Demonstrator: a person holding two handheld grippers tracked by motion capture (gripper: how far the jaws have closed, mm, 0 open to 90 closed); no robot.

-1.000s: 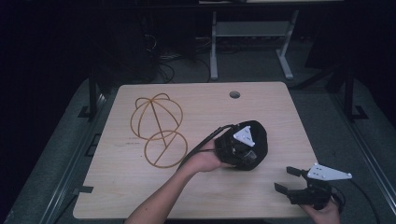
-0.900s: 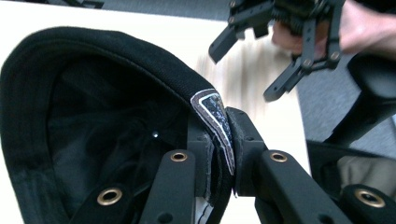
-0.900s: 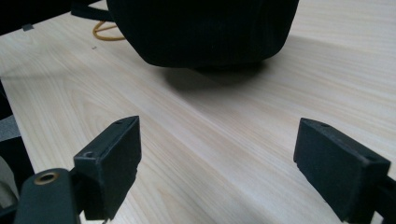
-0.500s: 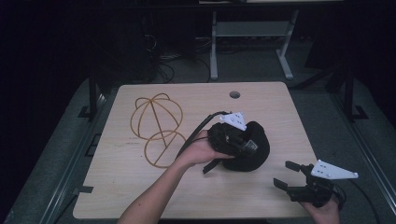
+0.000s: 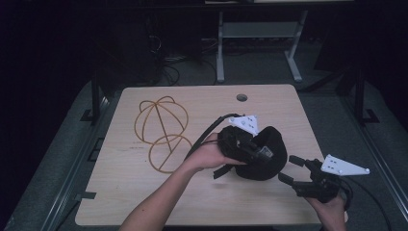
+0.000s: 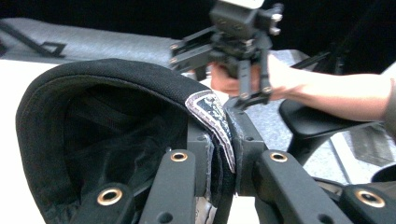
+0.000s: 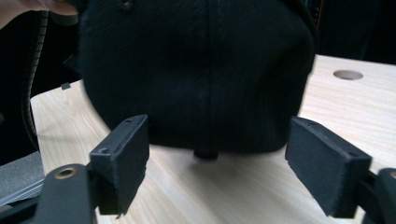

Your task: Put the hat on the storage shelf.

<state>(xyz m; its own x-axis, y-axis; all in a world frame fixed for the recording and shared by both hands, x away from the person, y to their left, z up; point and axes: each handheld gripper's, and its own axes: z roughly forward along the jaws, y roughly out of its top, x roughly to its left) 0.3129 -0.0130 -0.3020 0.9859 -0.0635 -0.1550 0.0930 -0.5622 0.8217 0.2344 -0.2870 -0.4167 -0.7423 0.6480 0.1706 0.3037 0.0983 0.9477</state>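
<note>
Left gripper (image 5: 257, 150): black body, white three-cornered plate on top, thick black cable trailing. Right gripper (image 5: 292, 168): same build, square black pads (image 7: 122, 161). Brass-ringed screw holes along the jaw arms. Bare forearms.

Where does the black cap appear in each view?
High view: black cap, right of centre, above the wooden table.
Left gripper view: left half, brim edge between the jaws.
Right gripper view: upper centre.
Shared landmark: the wooden table.

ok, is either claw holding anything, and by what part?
Left claw is shut on the black cap, pinching its rim at the label. Right claw is open, holding nothing.
</note>
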